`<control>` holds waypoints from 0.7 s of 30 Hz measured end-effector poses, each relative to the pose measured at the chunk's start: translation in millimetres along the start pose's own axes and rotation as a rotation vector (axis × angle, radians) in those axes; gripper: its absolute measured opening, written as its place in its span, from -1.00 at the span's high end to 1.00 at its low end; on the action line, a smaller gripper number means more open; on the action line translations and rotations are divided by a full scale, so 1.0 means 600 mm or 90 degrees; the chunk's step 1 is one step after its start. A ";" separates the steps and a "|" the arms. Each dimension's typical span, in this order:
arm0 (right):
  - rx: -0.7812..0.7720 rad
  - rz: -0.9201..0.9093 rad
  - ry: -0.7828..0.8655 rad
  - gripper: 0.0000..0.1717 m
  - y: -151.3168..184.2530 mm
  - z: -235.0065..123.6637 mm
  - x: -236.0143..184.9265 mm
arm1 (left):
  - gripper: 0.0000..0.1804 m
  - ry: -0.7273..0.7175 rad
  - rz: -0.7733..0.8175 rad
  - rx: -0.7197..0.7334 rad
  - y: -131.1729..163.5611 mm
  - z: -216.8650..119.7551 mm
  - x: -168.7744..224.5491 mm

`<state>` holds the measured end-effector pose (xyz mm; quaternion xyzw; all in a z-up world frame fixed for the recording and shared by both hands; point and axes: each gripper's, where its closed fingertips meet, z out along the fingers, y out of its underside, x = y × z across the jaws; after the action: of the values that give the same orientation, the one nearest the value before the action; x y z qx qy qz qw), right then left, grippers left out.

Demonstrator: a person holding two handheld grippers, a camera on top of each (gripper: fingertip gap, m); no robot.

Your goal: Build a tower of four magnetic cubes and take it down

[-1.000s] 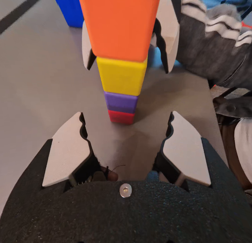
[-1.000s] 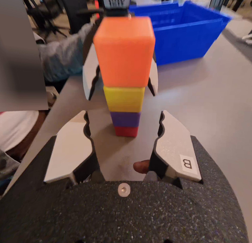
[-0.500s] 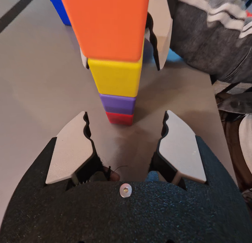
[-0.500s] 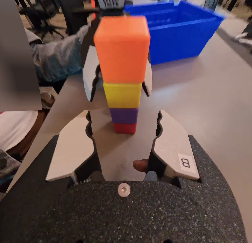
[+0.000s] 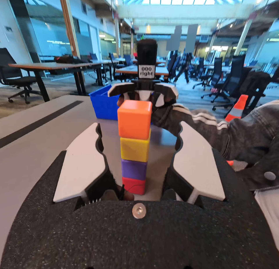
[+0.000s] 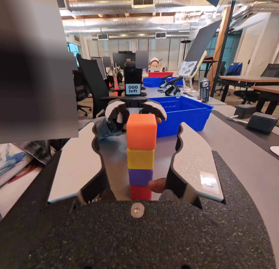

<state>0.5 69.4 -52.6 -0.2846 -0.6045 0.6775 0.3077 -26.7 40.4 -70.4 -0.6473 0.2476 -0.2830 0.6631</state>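
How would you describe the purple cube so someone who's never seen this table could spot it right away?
Look at the grey table in front of the blue bin, where a tower of four cubes stands. The purple cube is second from the bottom, resting on the red cube and under the yellow cube. It is the only purple cube.

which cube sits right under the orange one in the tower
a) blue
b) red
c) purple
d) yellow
d: the yellow cube sits directly beneath the orange cube, with the purple cube and then the red cube below it.
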 end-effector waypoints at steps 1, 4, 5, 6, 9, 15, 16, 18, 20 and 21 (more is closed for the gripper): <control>0.003 -0.001 0.004 -0.16 -0.002 -0.002 0.001 | -0.06 0.001 -0.009 0.014 -0.005 -0.002 -0.001; 0.000 0.000 0.012 -0.15 0.000 -0.002 0.006 | -0.05 -0.007 -0.024 0.017 -0.005 -0.004 -0.007; 0.000 0.002 0.010 -0.12 0.001 0.000 0.005 | -0.05 -0.009 -0.024 0.008 0.000 -0.002 -0.008; -0.005 0.003 0.007 -0.08 0.003 0.004 0.004 | -0.04 -0.013 -0.023 -0.007 0.007 0.002 -0.009; -0.036 0.001 -0.001 -0.02 0.017 0.019 0.001 | -0.02 -0.023 -0.017 -0.058 0.032 0.021 -0.008; -0.082 -0.001 -0.007 0.23 0.039 0.040 0.000 | 0.23 -0.050 -0.008 -0.143 0.077 0.054 -0.007; -0.085 -0.006 -0.007 0.30 0.041 0.041 0.000 | 0.32 -0.058 0.003 -0.158 0.084 0.056 -0.008; -0.082 -0.022 -0.002 0.45 0.041 0.040 0.002 | 0.43 -0.066 0.027 -0.170 0.090 0.057 -0.009; -0.086 -0.027 -0.001 0.45 0.041 0.041 0.002 | 0.43 -0.068 0.026 -0.170 0.091 0.056 -0.010; -0.088 -0.029 -0.002 0.45 0.041 0.041 0.001 | 0.43 -0.066 0.026 -0.171 0.091 0.056 -0.010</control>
<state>-20.3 52.1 -74.3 -0.2903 -0.6564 0.6276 0.3016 -4.7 68.6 -123.6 -0.7387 0.2620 -0.1998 0.5879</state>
